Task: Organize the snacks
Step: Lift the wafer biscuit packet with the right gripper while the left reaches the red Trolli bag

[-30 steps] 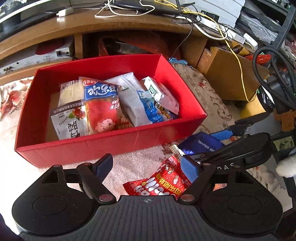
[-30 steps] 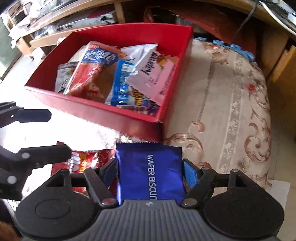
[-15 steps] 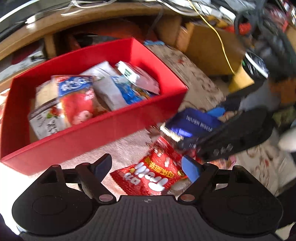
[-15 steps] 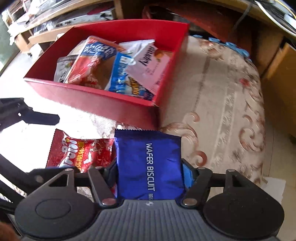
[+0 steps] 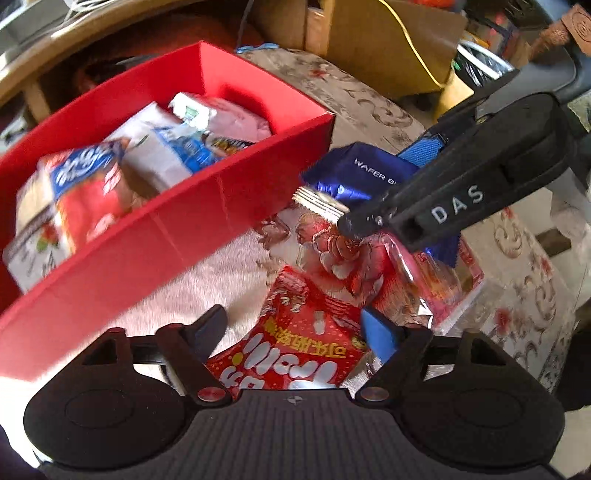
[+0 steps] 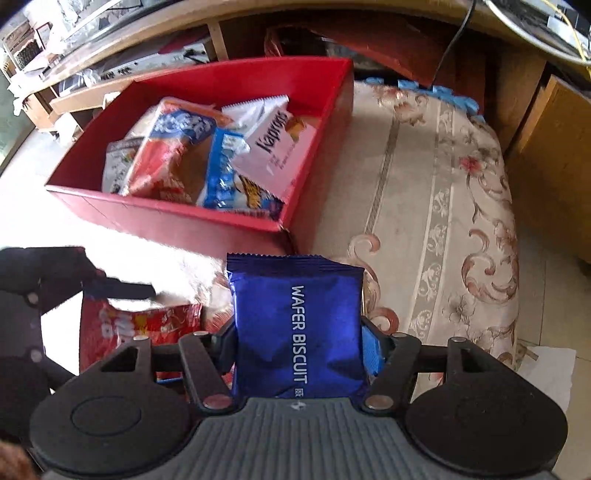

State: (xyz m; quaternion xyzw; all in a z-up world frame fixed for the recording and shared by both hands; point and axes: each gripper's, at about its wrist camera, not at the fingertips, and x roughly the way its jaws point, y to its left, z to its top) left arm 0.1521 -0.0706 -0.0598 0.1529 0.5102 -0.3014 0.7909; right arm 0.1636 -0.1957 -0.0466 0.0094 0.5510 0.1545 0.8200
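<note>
A red box (image 5: 207, 225) (image 6: 325, 155) holds several snack packets. My right gripper (image 6: 299, 343) is shut on a blue wafer biscuit packet (image 6: 295, 325) and holds it above the cloth, in front of the box's near right corner; the packet also shows in the left wrist view (image 5: 362, 173). My left gripper (image 5: 295, 325) is open just over a red snack bag (image 5: 295, 354) lying on the cloth, which also shows in the right wrist view (image 6: 122, 325). A second red foil packet (image 5: 354, 254) lies beyond it, under the right gripper.
A flowered beige cloth (image 6: 443, 206) covers the surface right of the box. A wooden desk with cables (image 6: 406, 33) stands behind. A cardboard box (image 5: 388, 44) stands at the back right.
My left gripper has moved forward and right over the red snack bag. My right gripper has lifted the blue packet a little higher, nearer the box corner.
</note>
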